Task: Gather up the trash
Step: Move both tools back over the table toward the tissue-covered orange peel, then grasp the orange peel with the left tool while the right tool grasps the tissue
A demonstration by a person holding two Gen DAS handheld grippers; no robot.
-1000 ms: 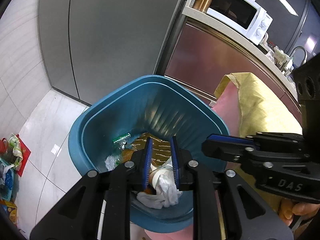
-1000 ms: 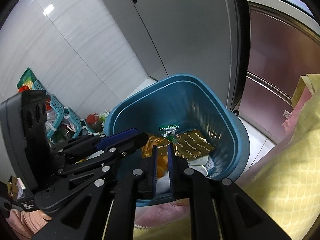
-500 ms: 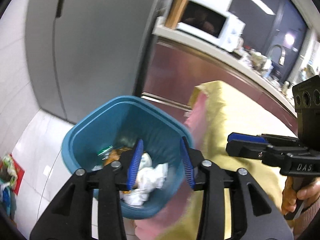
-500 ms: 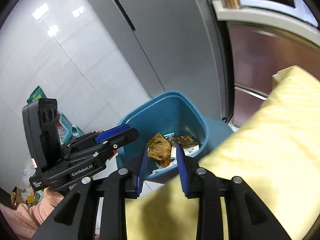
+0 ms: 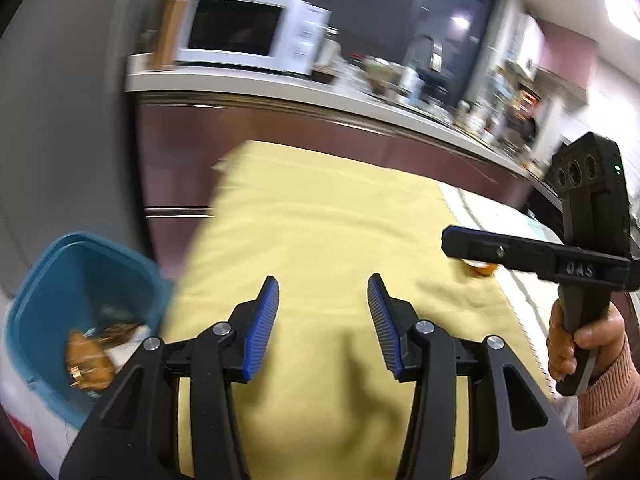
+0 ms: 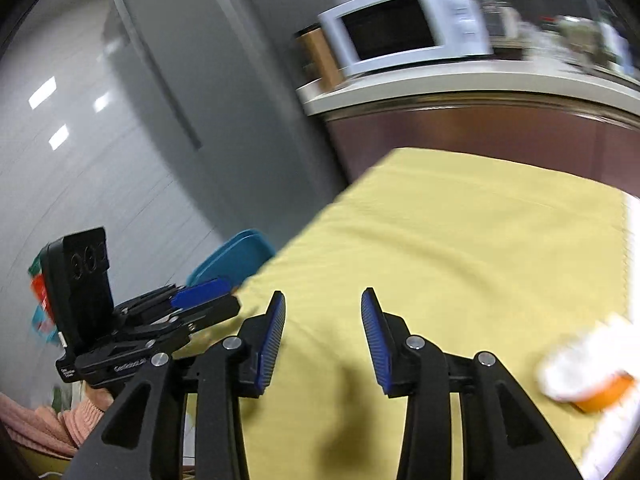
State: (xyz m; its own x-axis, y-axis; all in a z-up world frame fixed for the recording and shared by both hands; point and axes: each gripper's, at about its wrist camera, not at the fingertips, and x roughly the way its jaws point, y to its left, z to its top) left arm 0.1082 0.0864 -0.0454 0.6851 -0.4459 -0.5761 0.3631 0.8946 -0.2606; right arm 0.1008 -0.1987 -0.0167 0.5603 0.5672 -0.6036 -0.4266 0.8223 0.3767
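Now both claws are opening with nothing between their pads: the left gripper (image 5: pixel 323 284) and right gripper (image 6: pixel 323 300) have swung from above the blue trash bin (image 5: pixel 48 280) to over the yellow tablecloth (image 5: pixel 320 216), the tissue left in the bin.

Blue bin (image 5: pixel 44 276) cut by table edge; countertop clutter (image 5: pixel 420 80) blurred; orange-white item (image 6: pixel 588 368) smeared, unidentifiable.

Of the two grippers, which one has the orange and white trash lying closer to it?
The right gripper: the orange and white piece lies just beside it on the yellow cloth. The left gripper is nearer the blue bin.
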